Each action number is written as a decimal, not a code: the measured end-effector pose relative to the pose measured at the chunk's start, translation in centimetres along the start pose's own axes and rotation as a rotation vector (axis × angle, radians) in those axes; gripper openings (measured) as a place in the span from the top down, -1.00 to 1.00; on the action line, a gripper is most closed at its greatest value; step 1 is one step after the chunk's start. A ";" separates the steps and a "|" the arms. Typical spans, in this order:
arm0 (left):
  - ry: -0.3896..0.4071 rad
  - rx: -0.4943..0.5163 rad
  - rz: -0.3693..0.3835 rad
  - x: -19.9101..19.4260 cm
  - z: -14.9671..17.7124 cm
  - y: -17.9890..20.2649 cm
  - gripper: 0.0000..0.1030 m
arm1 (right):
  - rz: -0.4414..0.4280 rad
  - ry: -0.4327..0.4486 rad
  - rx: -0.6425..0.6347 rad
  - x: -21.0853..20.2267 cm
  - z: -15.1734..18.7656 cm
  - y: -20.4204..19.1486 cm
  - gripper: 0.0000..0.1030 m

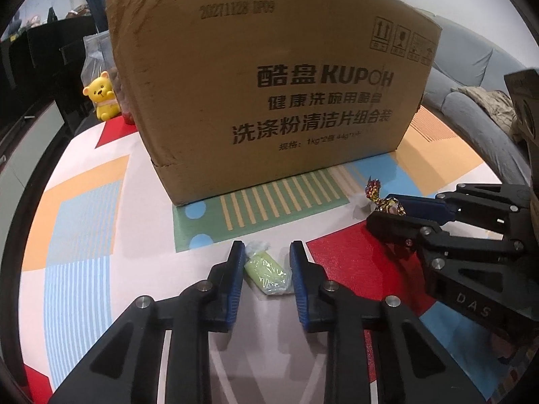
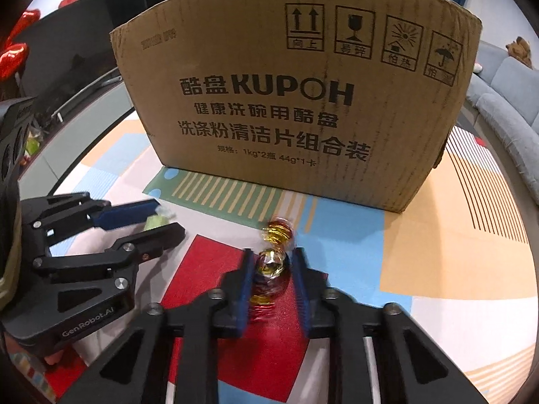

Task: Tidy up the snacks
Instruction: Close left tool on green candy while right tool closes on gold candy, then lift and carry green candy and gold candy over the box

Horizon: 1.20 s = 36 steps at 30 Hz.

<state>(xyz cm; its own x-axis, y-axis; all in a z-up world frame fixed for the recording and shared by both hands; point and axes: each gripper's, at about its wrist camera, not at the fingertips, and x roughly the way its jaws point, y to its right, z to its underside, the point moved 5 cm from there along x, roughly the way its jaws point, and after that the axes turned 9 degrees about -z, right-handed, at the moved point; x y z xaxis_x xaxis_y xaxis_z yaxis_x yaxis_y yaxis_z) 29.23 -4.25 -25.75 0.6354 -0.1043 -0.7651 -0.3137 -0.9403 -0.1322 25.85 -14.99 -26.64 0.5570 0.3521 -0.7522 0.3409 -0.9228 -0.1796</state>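
Left gripper [image 1: 266,269] clamps the green candy [image 1: 267,274] on the mat, long axis skewed to the fingers. Right gripper [image 2: 272,266] pinches the foil candy [image 2: 271,262]. Cardboard box [image 1: 269,84] stands directly ahead.

Matt corrugated cardboard box [image 1: 269,84], glossy crinkled foil candy [image 2: 271,262], clear-film-wrapped green sweet [image 1: 267,274].

A patterned mat [image 1: 84,208] carries a cardboard box [image 1: 269,84], two wrapped sweets.

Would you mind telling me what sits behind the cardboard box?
Behind the cardboard box, a yellow toy bear and a clear bag peek out on one side; the box hides anything else.
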 end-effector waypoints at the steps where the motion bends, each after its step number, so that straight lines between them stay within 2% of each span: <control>1: 0.000 0.001 -0.003 0.0 0.0 0.1 0.47 | 0.000 0.000 0.003 0.0 0.0 0.0 0.61; 12: -0.013 -0.014 -0.044 -0.2 0.1 -0.4 0.49 | 0.001 0.016 -0.001 -1.3 -0.4 -0.2 0.61; 18: 0.006 -0.030 -0.059 -1.2 -0.4 -0.8 0.49 | 0.001 0.032 -0.006 -2.7 -0.6 -0.2 0.61; 36: 0.062 -0.073 -0.116 -7.1 -2.1 -0.8 0.49 | 0.017 0.118 -0.021 -9.1 -3.1 -1.0 0.61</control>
<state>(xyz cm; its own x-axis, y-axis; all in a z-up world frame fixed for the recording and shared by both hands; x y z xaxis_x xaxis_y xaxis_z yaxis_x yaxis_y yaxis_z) 26.47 -3.44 -18.87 0.7075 -0.0111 -0.7066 -0.1848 -0.9680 -0.1698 22.76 -16.84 -17.64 0.6480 0.3534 -0.6747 0.3456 -0.9258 -0.1531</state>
